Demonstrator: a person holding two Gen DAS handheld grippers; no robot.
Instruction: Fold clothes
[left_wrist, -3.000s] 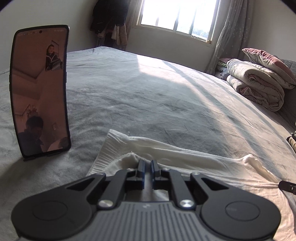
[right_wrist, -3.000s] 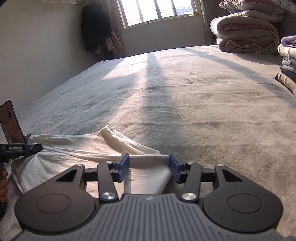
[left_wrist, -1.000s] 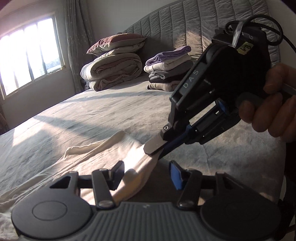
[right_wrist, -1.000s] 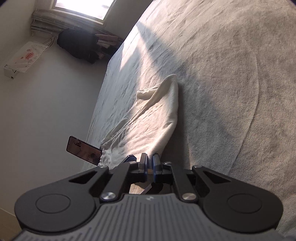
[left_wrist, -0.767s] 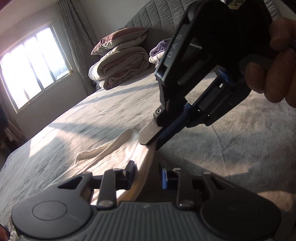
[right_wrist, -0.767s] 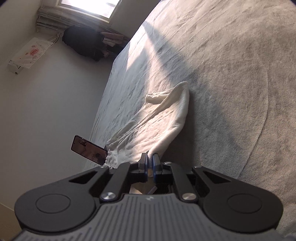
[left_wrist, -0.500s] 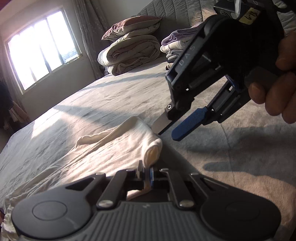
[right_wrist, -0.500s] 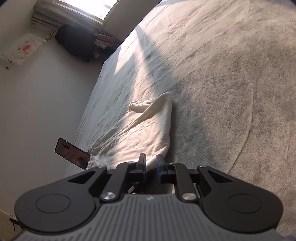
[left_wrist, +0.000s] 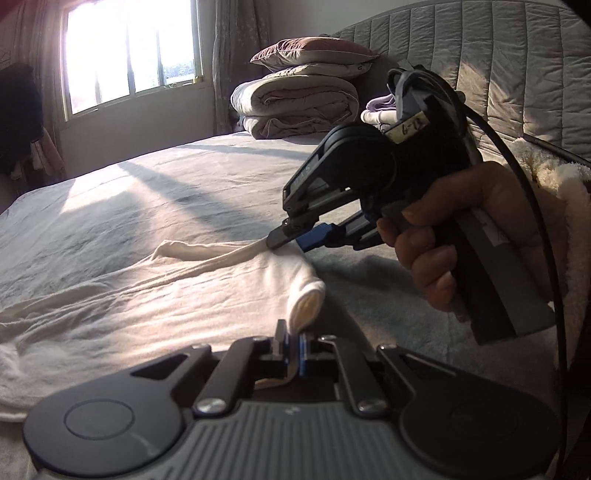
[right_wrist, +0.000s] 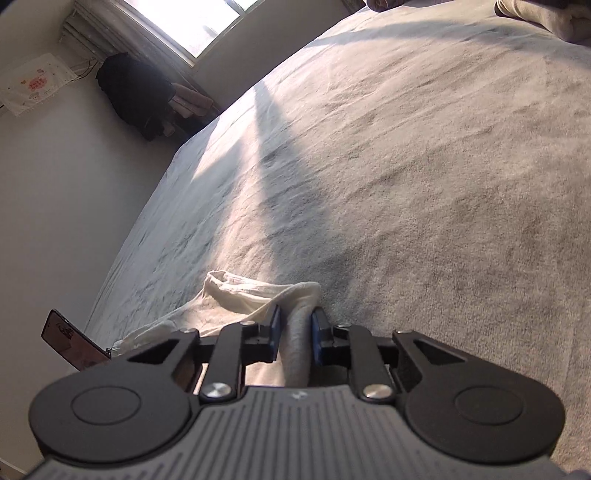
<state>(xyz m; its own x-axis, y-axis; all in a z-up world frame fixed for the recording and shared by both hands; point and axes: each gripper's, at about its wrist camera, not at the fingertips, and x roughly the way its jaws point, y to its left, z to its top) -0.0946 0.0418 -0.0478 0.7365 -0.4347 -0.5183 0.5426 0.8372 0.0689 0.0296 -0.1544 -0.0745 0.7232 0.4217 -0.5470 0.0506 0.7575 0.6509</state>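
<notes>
A cream-white garment lies spread on the grey bed. My left gripper is shut on a rolled edge of the garment at its near right corner. My right gripper, held in a hand, reaches in from the right, with its tips at the garment's far right edge. In the right wrist view the right gripper stands partly open around a fold of the garment; its fingers are not pressed together.
Folded quilts and a pillow are stacked at the headboard, with folded clothes beside them. A phone on a stand sits at the bed's left edge. Dark clothes hang by the window.
My left gripper closed on the garment's rolled edge. My right gripper let go, opened a little and moved to the garment's far edge.
</notes>
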